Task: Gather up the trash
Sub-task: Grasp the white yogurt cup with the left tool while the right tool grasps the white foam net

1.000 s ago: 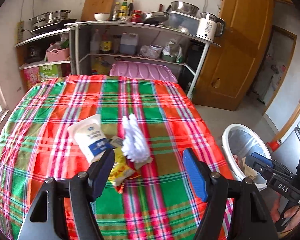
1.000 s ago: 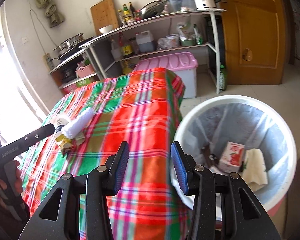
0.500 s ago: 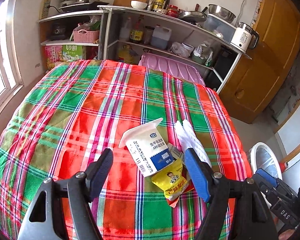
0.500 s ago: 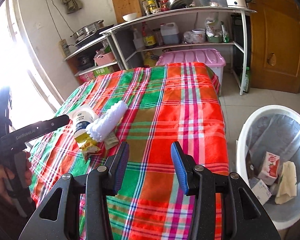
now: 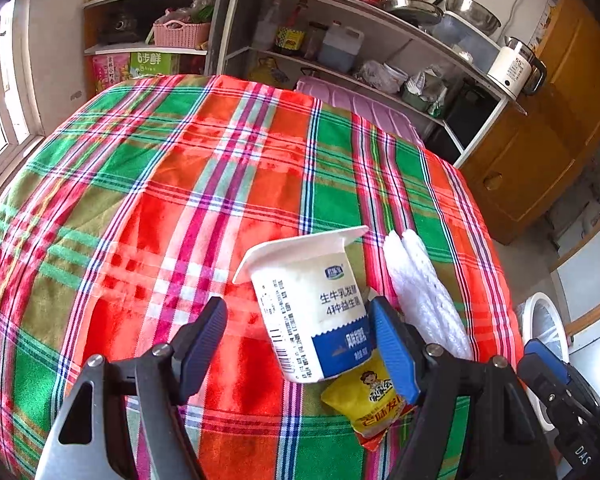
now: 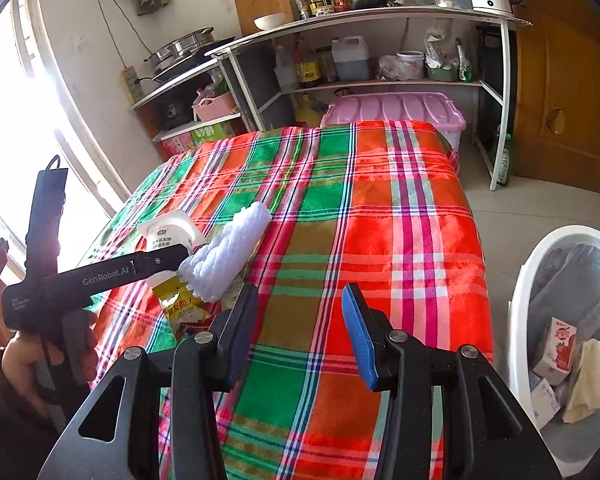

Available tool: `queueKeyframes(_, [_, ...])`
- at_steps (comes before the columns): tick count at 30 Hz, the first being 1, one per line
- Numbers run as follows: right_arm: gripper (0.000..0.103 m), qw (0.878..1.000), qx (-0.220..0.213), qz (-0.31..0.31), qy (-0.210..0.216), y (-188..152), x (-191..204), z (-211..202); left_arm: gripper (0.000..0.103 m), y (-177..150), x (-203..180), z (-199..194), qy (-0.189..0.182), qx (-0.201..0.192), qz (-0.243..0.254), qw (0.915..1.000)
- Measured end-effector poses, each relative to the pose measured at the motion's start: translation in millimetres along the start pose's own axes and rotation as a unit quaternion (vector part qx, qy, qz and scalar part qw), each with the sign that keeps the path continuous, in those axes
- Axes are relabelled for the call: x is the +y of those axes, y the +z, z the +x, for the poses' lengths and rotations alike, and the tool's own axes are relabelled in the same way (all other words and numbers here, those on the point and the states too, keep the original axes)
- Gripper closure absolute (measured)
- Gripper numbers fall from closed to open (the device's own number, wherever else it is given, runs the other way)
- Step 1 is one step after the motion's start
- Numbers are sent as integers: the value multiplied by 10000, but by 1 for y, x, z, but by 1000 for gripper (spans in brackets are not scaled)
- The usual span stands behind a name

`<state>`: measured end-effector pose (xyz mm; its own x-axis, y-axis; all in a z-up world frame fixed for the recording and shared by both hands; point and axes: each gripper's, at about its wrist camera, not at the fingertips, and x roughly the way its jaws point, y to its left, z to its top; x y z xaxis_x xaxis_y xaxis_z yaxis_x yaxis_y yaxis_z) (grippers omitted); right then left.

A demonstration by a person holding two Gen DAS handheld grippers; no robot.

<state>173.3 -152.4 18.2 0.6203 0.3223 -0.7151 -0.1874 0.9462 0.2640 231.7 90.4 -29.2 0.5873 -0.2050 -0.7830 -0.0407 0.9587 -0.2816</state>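
Left gripper (image 5: 298,340) is hanging over the near part of the plaid tablecloth (image 5: 180,200), jaws standing apart; the yogurt cup (image 5: 312,304) is lying between them, close against the right-hand blue pad, gap on the other side. No squeeze visible.

Cup is lying on its side, long axis running near to far: base pointing toward the camera, wide flanged mouth pointing away and a little left. Its base is resting over a yellow snack packet (image 5: 374,400), which is lying flat, lengthwise toward the near table edge.

Just right of the cup a white foam net sleeve (image 5: 424,296) is lying, long axis also near to far, leaning slightly left at the far end.

Right gripper (image 6: 300,328) is hovering above the tablecloth, jaws partly apart, nothing between them. In its view a hand (image 6: 24,364) is holding the left tool at lower left.

Off the table's right side, a white trash bin (image 6: 518,320) is standing on the floor, cartons inside. Beyond the table: pink storage box (image 6: 396,106), metal shelving (image 6: 380,16).
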Motion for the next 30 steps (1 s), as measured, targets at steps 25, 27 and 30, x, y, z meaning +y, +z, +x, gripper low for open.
queueKeyframes(25, [58,9967,514,64,618,25,48,72,48,-11,77,-21,56,-144,-455,9988])
queueKeyframes(27, [58,9962,611,52,620,25,51,78,48,-11,81,-22,38,-165,-515,9985])
queueKeyframes(30, [58,9965,616,30,568,21,51,80,48,-13,87,-22,60,-165,-567,9982])
